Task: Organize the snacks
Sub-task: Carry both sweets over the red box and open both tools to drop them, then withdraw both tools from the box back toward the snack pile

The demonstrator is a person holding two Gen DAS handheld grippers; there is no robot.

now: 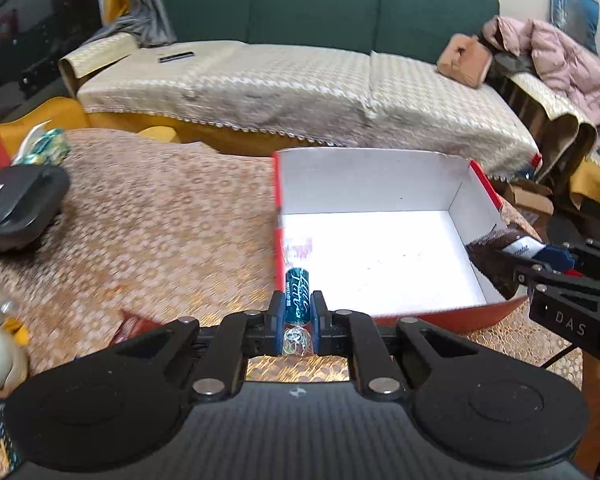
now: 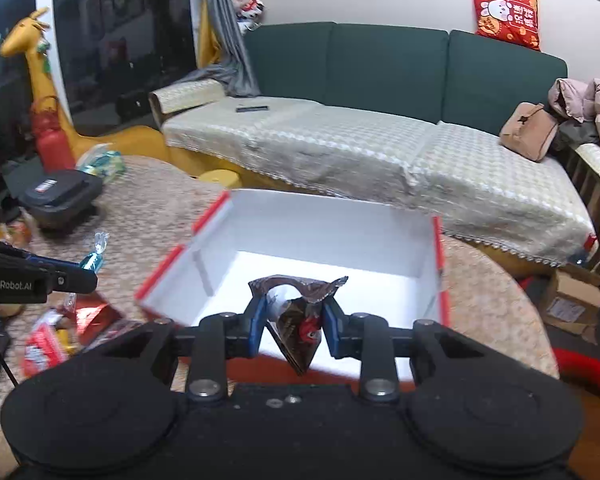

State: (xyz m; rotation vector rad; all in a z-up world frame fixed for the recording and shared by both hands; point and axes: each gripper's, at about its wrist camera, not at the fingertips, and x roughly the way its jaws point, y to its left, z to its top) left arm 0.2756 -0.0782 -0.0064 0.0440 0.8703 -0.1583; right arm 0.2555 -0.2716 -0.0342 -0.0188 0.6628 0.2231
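A red cardboard box (image 1: 480,312) with a white, bare inside stands on the patterned table; it also shows in the right wrist view (image 2: 208,216). My left gripper (image 1: 298,314) is shut on a teal wrapped candy (image 1: 297,294), held at the box's near left corner. It also shows at the left of the right wrist view, where the candy (image 2: 92,260) sticks out. My right gripper (image 2: 294,320) is shut on a dark brown snack packet (image 2: 300,332), held over the box's near edge. It also shows in the left wrist view (image 1: 512,256), at the box's right wall.
Loose red snack packets (image 2: 96,316) lie on the table left of the box. A black lidded container (image 1: 16,204) and a green-white packet (image 1: 44,146) sit at the far left. A sofa (image 1: 300,80) stands behind the table.
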